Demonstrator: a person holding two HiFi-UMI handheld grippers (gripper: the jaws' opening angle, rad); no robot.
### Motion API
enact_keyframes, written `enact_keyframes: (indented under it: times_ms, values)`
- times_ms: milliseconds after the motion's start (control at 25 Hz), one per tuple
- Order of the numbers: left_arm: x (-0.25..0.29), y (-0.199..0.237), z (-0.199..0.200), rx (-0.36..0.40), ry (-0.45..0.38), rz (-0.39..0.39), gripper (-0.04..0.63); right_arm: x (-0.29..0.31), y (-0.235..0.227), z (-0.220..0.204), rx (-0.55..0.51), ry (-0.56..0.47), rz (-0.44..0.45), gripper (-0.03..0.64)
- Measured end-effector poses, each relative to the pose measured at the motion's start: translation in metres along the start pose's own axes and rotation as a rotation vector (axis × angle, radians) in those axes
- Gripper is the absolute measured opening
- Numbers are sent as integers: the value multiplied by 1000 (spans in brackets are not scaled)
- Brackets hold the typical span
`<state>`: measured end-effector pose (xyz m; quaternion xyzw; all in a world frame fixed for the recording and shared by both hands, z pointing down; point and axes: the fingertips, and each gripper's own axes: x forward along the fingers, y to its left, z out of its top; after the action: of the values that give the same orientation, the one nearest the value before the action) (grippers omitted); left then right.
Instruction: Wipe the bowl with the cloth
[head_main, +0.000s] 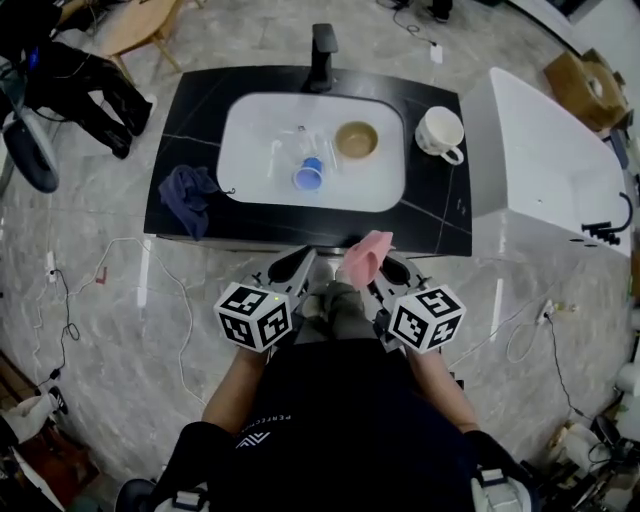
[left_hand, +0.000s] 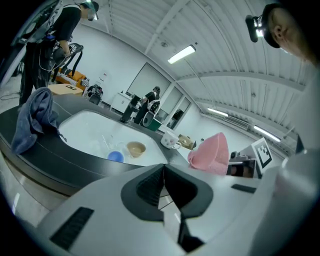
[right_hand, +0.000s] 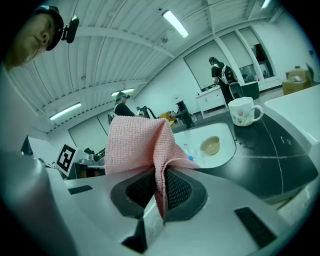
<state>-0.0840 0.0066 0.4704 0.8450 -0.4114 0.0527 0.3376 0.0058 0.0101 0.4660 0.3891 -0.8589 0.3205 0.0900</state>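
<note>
- Black worktop with one white sink set into it lies ahead of the two grippers.
- Right gripper: its fingers are clamped on one pink cloth, which stands up above them.
- Left gripper: its fingers are pressed together with nothing between them.
- Both grippers sit side by side at the worktop's near edge.
- In the sink are one tan bowl, upright, and one blue cup near it.
- On the worktop, one white mug stands right of the sink and one dark blue cloth lies left of it.
</note>
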Motion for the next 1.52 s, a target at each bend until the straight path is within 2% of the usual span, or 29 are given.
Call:
enact_keyframes:
  times_ms: [200, 440, 680, 840, 1000, 1160, 1280, 1400, 1520]
  values:
    - [11, 10, 23, 0, -34, 56, 9, 18, -16, 32, -20, -24, 55, 49]
    - [52, 12, 51, 32, -35, 70, 9, 35, -36, 61, -38, -30, 107, 49]
    - [87, 10, 71, 74, -36, 84, 9, 48, -65, 76, -13, -22, 140, 49]
    - [90, 18, 80, 70, -62, 117, 9, 60, -75, 82, 7, -12, 170, 49]
    - [91, 30, 75, 64, -19, 141, 9, 69, -76, 82, 16, 6, 182, 49]
    - [107, 36, 81, 135, 31, 124, 9, 81, -89, 84, 46, 11, 158, 49]
    - [119, 44, 87, 155, 53, 93, 9, 88, -95, 84, 69, 14, 122, 49]
    - [132, 53, 93, 179, 82, 47, 9, 95, -99, 84, 85, 12, 77, 49]
    - [149, 57, 94, 247, 130, -17, 9, 98, -107, 84, 101, 10, 21, 49]
